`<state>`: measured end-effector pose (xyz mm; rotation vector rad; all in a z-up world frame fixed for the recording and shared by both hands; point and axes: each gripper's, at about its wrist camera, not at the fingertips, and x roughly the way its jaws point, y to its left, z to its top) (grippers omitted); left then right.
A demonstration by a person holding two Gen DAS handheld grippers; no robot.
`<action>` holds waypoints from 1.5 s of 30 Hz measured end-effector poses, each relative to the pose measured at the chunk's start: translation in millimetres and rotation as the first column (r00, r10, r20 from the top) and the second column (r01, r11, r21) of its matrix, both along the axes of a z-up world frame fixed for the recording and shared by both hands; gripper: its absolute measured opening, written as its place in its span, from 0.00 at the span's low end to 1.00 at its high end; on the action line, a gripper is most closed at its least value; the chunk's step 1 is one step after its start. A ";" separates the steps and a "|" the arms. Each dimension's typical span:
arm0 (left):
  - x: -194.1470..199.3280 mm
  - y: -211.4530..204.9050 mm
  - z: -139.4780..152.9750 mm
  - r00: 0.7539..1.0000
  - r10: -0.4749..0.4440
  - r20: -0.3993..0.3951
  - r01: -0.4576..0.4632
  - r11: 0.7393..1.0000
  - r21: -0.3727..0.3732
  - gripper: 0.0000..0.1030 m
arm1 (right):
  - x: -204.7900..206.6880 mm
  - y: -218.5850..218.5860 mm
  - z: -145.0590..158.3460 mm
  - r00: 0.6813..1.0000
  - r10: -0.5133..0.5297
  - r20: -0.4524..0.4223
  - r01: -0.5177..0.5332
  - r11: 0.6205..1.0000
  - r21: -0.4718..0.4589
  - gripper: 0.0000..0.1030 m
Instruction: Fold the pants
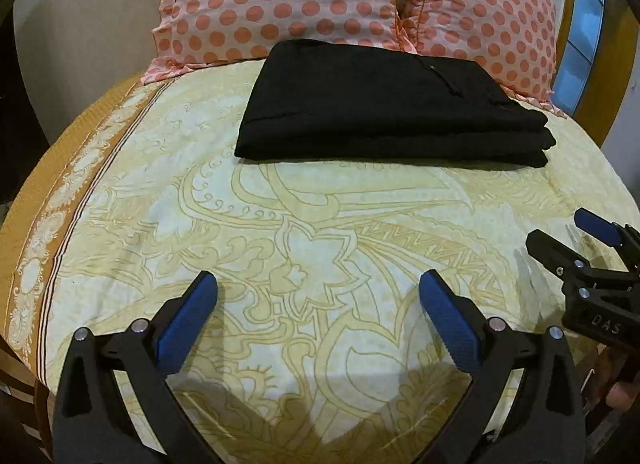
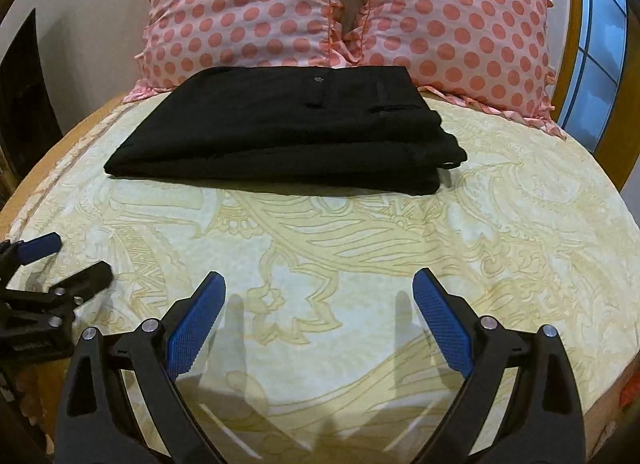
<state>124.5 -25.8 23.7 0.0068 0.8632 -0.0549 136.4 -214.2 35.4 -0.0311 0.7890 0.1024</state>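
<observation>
bed (image 1: 168,200): fills most of both views; pale yellow sheet with swirling floral outlines, darker tan border along left edge in left wrist view; near edge hidden behind gripper frames, corners bent by fisheye.
pillows (image 2: 256,12): two, pink with coral dots and ruffled edges, side by side across top of both frames; upper parts cut off by frame top, lower edges hidden behind pants.
pants (image 1: 384,104): black, folded into a flat stacked rectangle, upper centre of frame on the sheet, far edge touching pillows; several layers visible at right end; a pocket slit and small button faintly visible on top, other detail lost in the dark cloth.
window (image 2: 596,44): blue panes in a wooden frame, upper right edge; mostly cut off by lens rim.
left gripper (image 1: 320,284): bottom centre of its own view, blue pads spread wide apart, nothing between them, only bare sheet beyond; well apart from pants; seen also at lower left edge of right wrist view, partly cut off.
right gripper (image 2: 320,284): bottom centre of its own view, blue pads wide apart, nothing between them, well apart from pants; seen also at right edge of left wrist view, cut off by frame.
hand (image 1: 618,396): sliver at lower right edge of left wrist view, beneath right gripper body; too little showing to tell its grip.
</observation>
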 end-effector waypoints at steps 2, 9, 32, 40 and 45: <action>-1.1 -2.5 -1.5 1.000 -0.003 0.007 0.003 1.000 0.020 0.98 | -0.3 1.5 -1.7 1.000 0.002 -0.006 -0.002 1.000 -0.011 0.94; -6.0 -2.0 -3.2 0.999 -0.002 0.051 0.001 1.000 0.017 0.98 | -0.7 -3.1 -10.9 0.999 -0.046 -0.012 0.046 0.999 0.007 0.99; -8.3 -2.1 -4.6 0.997 -0.002 0.074 0.001 1.000 0.016 0.98 | -3.7 -3.6 -11.3 0.999 -0.048 0.007 0.048 0.999 0.010 0.99; -8.4 -2.1 -4.7 0.997 -0.002 0.074 0.001 1.000 0.016 0.98 | -3.8 -3.7 -11.4 0.999 -0.048 0.007 0.048 0.999 0.010 0.99; -8.3 -2.0 -4.7 0.997 -0.002 0.074 0.001 1.000 0.016 0.98 | -3.9 -3.7 -11.5 0.999 -0.048 0.007 0.048 0.999 0.010 0.99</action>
